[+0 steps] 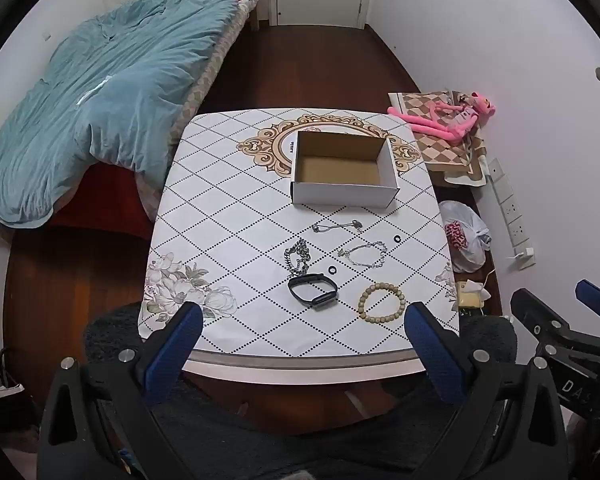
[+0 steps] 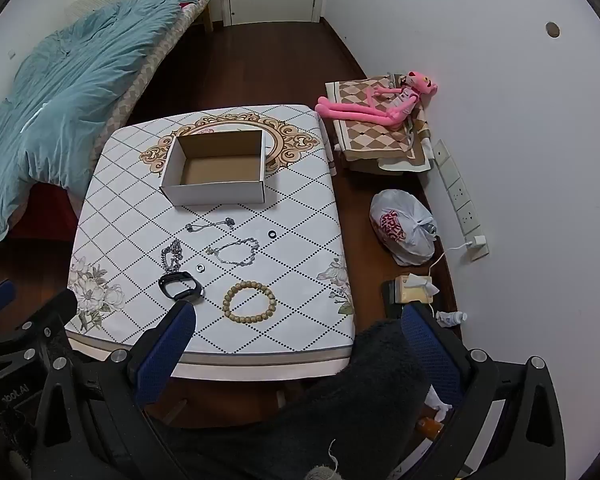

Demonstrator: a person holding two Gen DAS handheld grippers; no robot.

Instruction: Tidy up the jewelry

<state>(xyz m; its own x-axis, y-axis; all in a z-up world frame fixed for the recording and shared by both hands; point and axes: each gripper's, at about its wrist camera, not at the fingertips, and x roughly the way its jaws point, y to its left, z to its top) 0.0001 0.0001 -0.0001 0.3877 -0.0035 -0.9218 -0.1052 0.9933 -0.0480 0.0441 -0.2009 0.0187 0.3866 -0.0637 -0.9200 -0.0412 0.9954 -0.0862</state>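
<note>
An empty white cardboard box (image 1: 344, 170) (image 2: 216, 172) stands open at the far middle of the table. In front of it lie a wooden bead bracelet (image 1: 381, 303) (image 2: 249, 302), a black wristband (image 1: 313, 291) (image 2: 180, 285), a heavy silver chain (image 1: 297, 258) (image 2: 172, 255), two thin silver bracelets (image 1: 364, 255) (image 2: 236, 252), and two small black rings (image 1: 397, 238) (image 2: 272, 234). My left gripper (image 1: 304, 314) hangs open above the table's near edge, holding nothing. My right gripper (image 2: 296, 314) is open too, near the table's front right corner, with nothing between its fingers.
The table (image 1: 228, 216) wears a white diamond-pattern cloth. A bed with a blue quilt (image 1: 100, 96) lies to the left. On the right are a pink plush toy (image 2: 380, 100) on folded cloth, a white plastic bag (image 2: 404, 228), a power strip (image 2: 460, 196) along the wall.
</note>
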